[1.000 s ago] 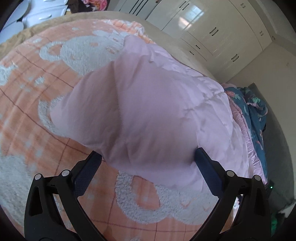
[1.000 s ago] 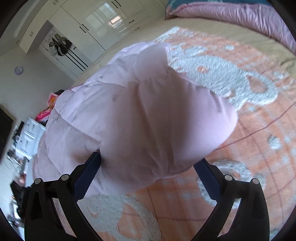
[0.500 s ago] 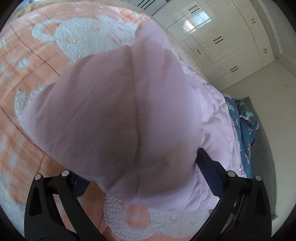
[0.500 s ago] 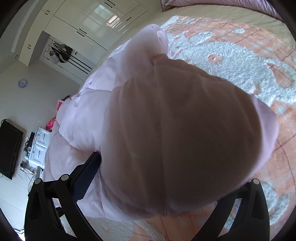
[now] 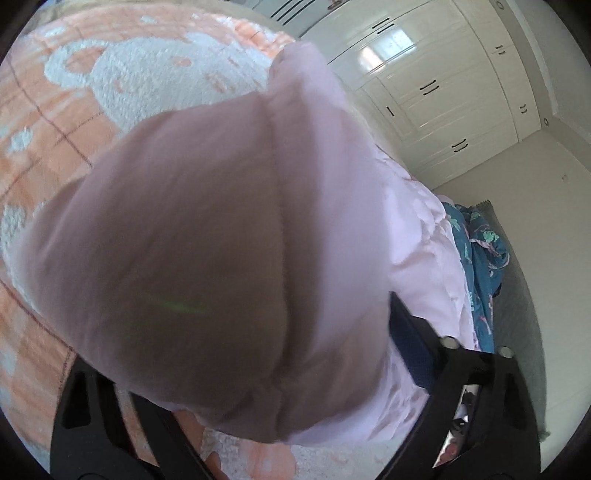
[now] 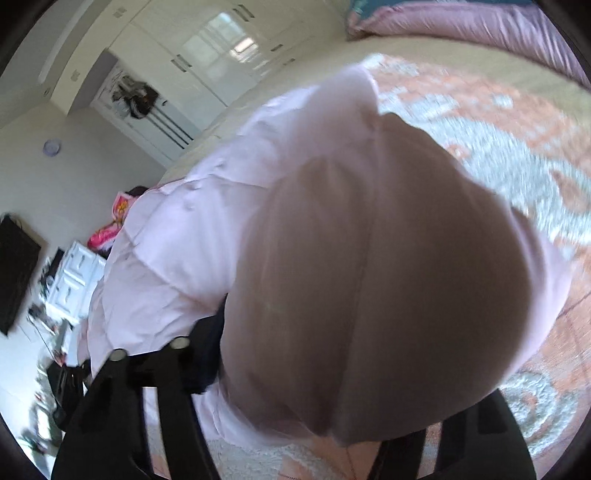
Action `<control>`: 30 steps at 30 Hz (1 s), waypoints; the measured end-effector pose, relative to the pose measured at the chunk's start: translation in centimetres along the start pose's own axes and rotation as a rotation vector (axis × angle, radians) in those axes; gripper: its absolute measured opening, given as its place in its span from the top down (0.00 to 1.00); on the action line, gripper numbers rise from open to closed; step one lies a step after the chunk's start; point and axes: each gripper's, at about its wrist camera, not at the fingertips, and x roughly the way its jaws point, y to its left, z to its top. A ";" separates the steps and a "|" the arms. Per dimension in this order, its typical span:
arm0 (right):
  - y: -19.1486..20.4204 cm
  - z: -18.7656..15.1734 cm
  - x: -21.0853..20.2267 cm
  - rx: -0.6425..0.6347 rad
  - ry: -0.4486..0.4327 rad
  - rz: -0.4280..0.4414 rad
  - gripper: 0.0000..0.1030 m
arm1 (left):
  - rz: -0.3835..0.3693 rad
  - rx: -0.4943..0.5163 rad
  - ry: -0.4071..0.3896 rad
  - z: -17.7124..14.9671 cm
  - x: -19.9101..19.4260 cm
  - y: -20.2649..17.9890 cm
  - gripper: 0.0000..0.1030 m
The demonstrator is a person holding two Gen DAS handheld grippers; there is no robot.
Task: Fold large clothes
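A pale pink quilted padded jacket [image 5: 207, 258] lies on an orange and white blanket [image 5: 74, 96] on a bed. One bulky end of it fills the left wrist view and hangs close to the lens. My left gripper [image 5: 236, 354] has its jaws wide apart around that end; only the right finger's blue pad [image 5: 410, 350] shows. In the right wrist view the jacket [image 6: 369, 280] likewise covers my right gripper [image 6: 351, 369], its jaws wide around the cloth. Whether either grips the cloth is hidden.
White wardrobes [image 5: 436, 85] stand behind the bed. A teal patterned quilt [image 5: 480, 266] lies at the bed's right side. A pink quilt [image 6: 480, 22] lies along the far edge. White drawers [image 6: 74, 273] and a dark screen [image 6: 14, 273] stand at left.
Both grippers have lifted the jacket's end and tilted upward. The cloth has come much closer to both lenses and now hides most of the fingers.
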 end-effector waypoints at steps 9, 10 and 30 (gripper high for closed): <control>4.2 -0.4 -1.9 -0.182 -0.066 -0.075 0.67 | 0.092 0.220 -0.125 -0.2 -3.0 -4.9 0.71; 4.8 -0.5 -2.2 -0.208 -0.075 -0.081 0.68 | 0.101 0.245 -0.140 -0.2 -3.5 -5.5 0.72; 8.4 -6.7 -12.6 -0.419 -0.111 -0.109 0.71 | 0.147 0.390 -0.176 -5.9 -13.3 -7.5 0.74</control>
